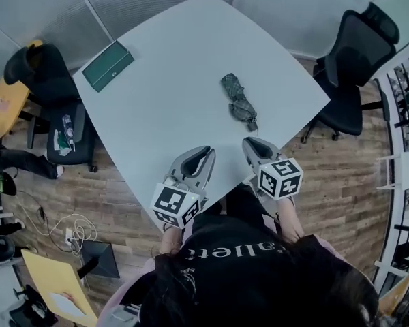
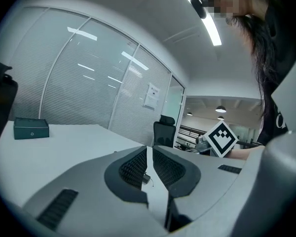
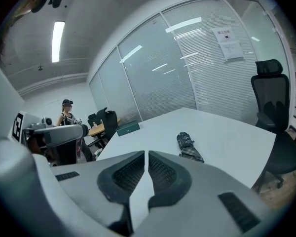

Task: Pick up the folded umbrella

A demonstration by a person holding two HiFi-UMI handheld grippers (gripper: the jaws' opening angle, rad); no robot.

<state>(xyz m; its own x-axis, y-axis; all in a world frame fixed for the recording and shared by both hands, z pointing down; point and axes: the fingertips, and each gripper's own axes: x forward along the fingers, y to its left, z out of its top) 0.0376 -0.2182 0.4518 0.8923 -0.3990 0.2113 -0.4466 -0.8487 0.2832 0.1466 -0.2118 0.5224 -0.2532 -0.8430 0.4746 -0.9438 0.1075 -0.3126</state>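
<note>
The folded umbrella point(image 1: 238, 101), dark with a grey pattern, lies on the white table point(image 1: 170, 94) right of its middle, handle end toward me. In the right gripper view the umbrella point(image 3: 189, 146) sits ahead and to the right of the jaws. My right gripper point(image 1: 252, 142) is shut and empty, just short of the umbrella's near end and apart from it; its jaws point(image 3: 146, 154) meet with nothing between them. My left gripper point(image 1: 204, 154) hovers over the table's near edge, left of the umbrella, also shut and empty point(image 2: 149, 149).
A dark green box point(image 1: 108, 65) rests at the table's far left corner. A black office chair point(image 1: 354, 67) stands to the right of the table, and another chair point(image 1: 41, 73) to the left. A person point(image 3: 66, 113) stands far off behind the table.
</note>
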